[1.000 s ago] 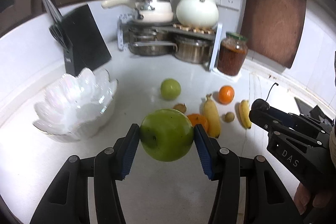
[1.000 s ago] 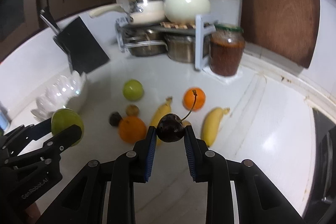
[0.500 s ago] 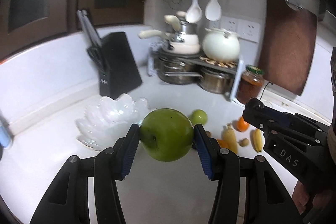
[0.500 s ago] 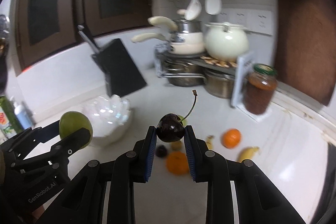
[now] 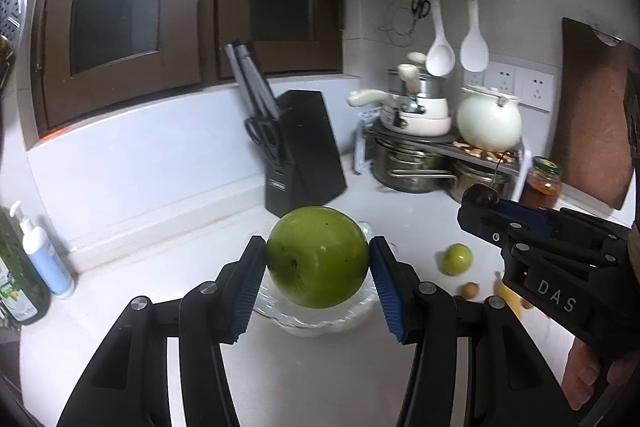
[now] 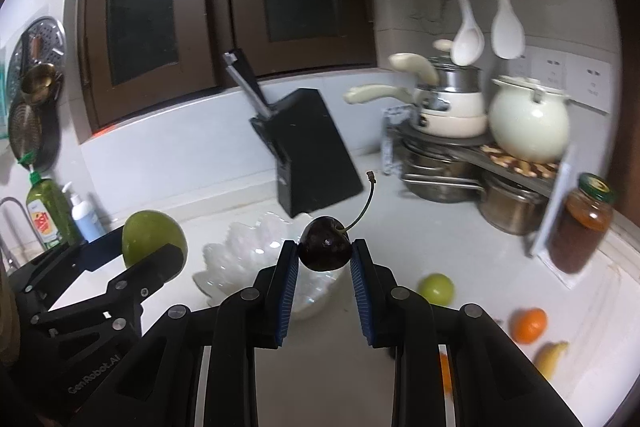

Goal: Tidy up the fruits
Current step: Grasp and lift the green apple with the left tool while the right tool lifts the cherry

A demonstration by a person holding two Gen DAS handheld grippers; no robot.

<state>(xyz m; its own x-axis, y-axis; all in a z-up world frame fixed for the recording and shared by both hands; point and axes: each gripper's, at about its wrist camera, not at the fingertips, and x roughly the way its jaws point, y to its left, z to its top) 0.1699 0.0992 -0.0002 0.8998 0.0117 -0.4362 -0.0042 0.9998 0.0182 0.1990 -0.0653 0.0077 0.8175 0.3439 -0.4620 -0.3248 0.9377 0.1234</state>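
Observation:
My left gripper (image 5: 318, 259) is shut on a large green apple (image 5: 318, 255) and holds it in the air just above and in front of the white scalloped bowl (image 5: 320, 325). My right gripper (image 6: 324, 253) is shut on a dark cherry (image 6: 324, 245) with a long stem, held above the same bowl (image 6: 244, 259). The left gripper with the apple (image 6: 154, 239) shows at the left of the right wrist view. A second green apple (image 6: 436, 289), an orange (image 6: 530, 325) and a banana (image 6: 552, 359) lie on the white counter to the right.
A black knife block (image 6: 312, 163) stands behind the bowl. A pot rack with pans and a white pot (image 6: 528, 127) and a jar (image 6: 582, 231) stand at the back right. Soap bottles (image 5: 44, 259) stand at the left.
Both grippers have risen and swung left, toward the white bowl, each still holding its fruit. The loose fruits have slid to the right edge of both views.

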